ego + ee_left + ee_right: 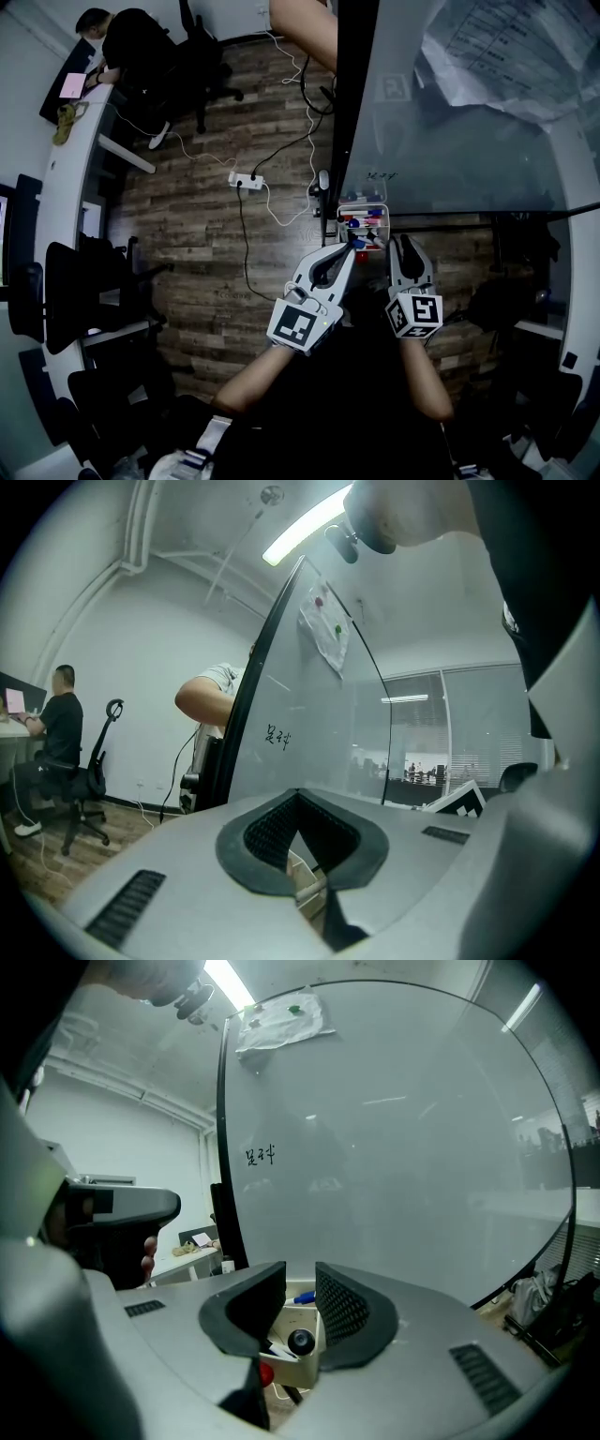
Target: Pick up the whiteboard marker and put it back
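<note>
A white marker tray hangs at the bottom edge of the whiteboard and holds several markers. One marker with a black end sticks out over the tray's front. In the right gripper view that black end faces me, with a blue marker behind it in the tray. My right gripper stands open just before the tray, its pads clear of the marker. Left of the tray my left gripper is shut, tips together, with nothing in it.
The whiteboard's dark frame post rises just left of the tray. A power strip and cables lie on the wooden floor. A person sits at a desk far left, near office chairs. Another person's arm shows at the top.
</note>
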Motion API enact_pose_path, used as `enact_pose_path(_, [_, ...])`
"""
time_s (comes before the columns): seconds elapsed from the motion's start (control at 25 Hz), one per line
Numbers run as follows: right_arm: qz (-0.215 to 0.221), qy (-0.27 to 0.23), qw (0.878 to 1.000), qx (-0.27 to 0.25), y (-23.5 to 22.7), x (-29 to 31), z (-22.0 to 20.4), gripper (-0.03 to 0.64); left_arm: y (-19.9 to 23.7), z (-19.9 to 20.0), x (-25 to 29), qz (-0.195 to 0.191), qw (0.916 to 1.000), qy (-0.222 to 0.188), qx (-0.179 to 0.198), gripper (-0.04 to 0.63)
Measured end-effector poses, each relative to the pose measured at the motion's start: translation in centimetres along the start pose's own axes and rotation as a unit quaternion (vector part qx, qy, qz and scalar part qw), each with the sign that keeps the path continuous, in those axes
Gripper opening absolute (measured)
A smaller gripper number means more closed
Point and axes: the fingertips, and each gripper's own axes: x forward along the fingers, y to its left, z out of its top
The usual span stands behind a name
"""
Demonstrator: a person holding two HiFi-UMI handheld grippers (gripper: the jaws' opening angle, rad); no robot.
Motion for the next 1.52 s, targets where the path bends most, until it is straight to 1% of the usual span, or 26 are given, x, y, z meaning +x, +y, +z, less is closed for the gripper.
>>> enact_pose_path(0.28, [-0.016,-0.016,1.0,-0.008,0.2,-1.1,0.9,0.098,-0.2,0.5,-0.6,-0.01,0.9999,-0.005,0.004,0.008])
enact_pose_path(0.36, [-0.02,-0.021,1.0,-0.011,0.3,-1.3,1.3,0.097,-0.2,0.5,-0.6,-0.015,0.9998,-0.004,0.009,0.008])
enact_pose_path(0.44, [-0.028,-0.023,0.999,-0.012,0.3,-1.7,1.5,0.084,-0.3,0.6,-0.8,-0.02,0.9997,-0.004,0.012,0.008])
enact_pose_path(0.52, [-0.039,-0.025,0.999,-0.012,0.3,-2.4,1.9,0.038,-0.7,0.9,-1.0,-0.025,0.9996,-0.005,0.011,0.008])
enact_pose_path(0.64, [-0.048,-0.033,0.998,-0.015,0.7,-2.9,2.7,0.026,-1.0,1.3,-1.1,-0.032,0.9994,-0.009,0.009,0.008])
enact_pose_path(0.88, [-0.051,-0.038,0.998,-0.015,1.3,-3.8,3.4,0.015,-1.2,1.3,-1.2,-0.037,0.9993,-0.006,0.003,0.008])
enact_pose_path(1.04, [-0.042,-0.043,0.998,-0.019,1.2,-4.4,4.3,0.015,-1.6,1.2,-0.9,-0.032,0.9994,-0.006,0.008,0.008])
enact_pose_path(1.16, [-0.031,-0.05,0.998,-0.016,1.1,-4.8,5.0,0.015,-1.9,1.5,-0.6,-0.02,0.9997,-0.01,0.011,0.008])
enact_pose_path(1.36, [-0.001,-0.048,0.999,-0.014,1.1,-5.9,6.3,0.014,-2.9,3.0,-0.3,0.011,0.9996,-0.018,0.02,0.008])
enact_pose_path(1.52, [0.025,-0.048,0.998,-0.011,1.3,-6.8,6.6,0.014,-4.0,2.4,-0.8,0.03,0.999,-0.013,0.029,0.008])
